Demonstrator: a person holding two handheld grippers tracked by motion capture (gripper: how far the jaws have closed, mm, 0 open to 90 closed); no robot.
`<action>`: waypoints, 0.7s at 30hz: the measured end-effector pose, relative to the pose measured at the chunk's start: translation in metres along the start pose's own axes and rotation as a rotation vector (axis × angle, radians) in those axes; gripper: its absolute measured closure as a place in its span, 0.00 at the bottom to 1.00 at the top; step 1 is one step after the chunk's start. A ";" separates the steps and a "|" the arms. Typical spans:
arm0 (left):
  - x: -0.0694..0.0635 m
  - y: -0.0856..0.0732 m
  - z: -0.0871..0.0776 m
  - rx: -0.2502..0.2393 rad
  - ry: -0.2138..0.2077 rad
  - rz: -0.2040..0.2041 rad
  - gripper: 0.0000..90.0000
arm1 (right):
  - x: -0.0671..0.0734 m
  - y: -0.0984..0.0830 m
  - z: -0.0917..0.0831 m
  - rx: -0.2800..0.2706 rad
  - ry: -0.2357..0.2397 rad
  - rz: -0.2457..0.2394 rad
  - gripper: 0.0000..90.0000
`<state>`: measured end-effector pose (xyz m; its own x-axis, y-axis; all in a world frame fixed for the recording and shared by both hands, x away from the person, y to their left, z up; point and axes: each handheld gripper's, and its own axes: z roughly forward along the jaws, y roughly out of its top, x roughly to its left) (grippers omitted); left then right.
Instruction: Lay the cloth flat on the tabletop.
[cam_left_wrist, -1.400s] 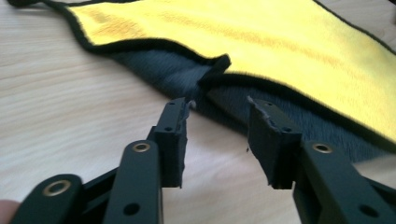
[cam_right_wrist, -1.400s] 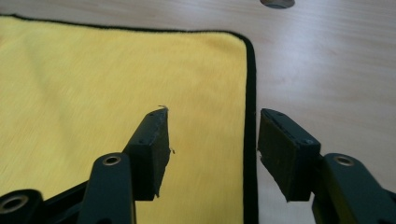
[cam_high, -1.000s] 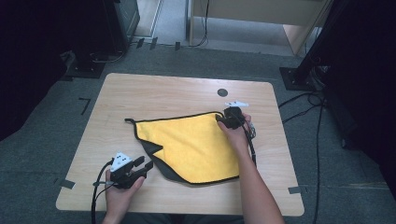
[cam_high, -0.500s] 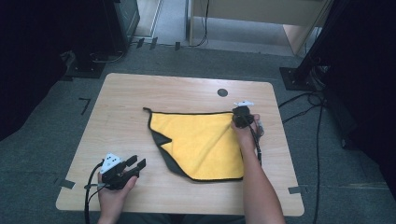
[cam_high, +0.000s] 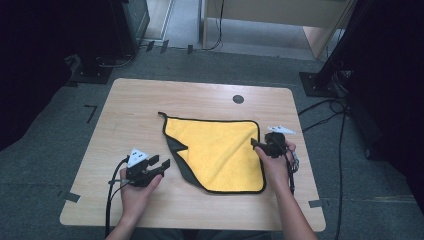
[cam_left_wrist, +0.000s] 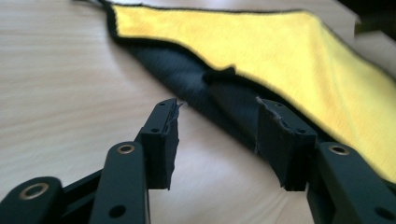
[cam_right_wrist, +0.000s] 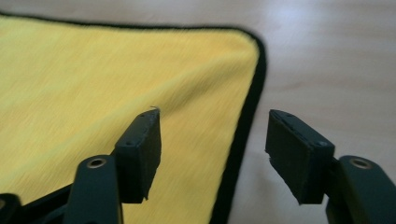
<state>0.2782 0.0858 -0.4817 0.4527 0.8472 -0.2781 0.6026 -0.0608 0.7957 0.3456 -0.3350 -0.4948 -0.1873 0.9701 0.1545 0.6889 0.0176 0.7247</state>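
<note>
A yellow cloth (cam_high: 220, 150) with a black hem lies flat on the wooden table (cam_high: 135, 110). Its left part is folded over, showing the dark underside (cam_high: 176, 150) (cam_left_wrist: 196, 88). My left gripper (cam_high: 162, 164) (cam_left_wrist: 217, 126) rests low on the table just left of that fold. Its jaws have just been opening, with nothing between them. My right gripper (cam_high: 256, 144) (cam_right_wrist: 212, 140) hovers at the cloth's right hem (cam_right_wrist: 243, 126). Its jaws have just been opening too; the hem lies under the gap and the pads do not press on it.
A small round dark hole (cam_high: 238, 99) sits in the table behind the cloth. Black stand bases (cam_high: 95, 75) (cam_high: 320, 82) and cables (cam_high: 340, 120) lie on the grey floor around the table. Bare wood stretches left of the cloth.
The cloth has slid right and lies flatter. My right gripper has come nearer along the right hem and let go. The left gripper has moved right, towards the fold.
</note>
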 end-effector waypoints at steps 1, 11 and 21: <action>-0.003 0.005 0.004 -0.001 -0.006 0.003 0.52 | 0.004 -0.007 -0.003 0.005 0.008 -0.005 0.38; -0.017 0.010 0.046 0.149 0.106 0.119 0.71 | 0.020 -0.053 -0.012 -0.025 -0.034 -0.065 0.33; -0.008 -0.039 -0.023 0.179 -0.022 0.229 0.94 | 0.024 -0.054 -0.011 -0.027 -0.057 -0.107 0.32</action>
<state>0.2362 0.0933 -0.4980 0.6033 0.7890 -0.1159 0.5889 -0.3428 0.7319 0.2962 -0.3151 -0.5232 -0.2180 0.9752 0.0371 0.6478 0.1161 0.7529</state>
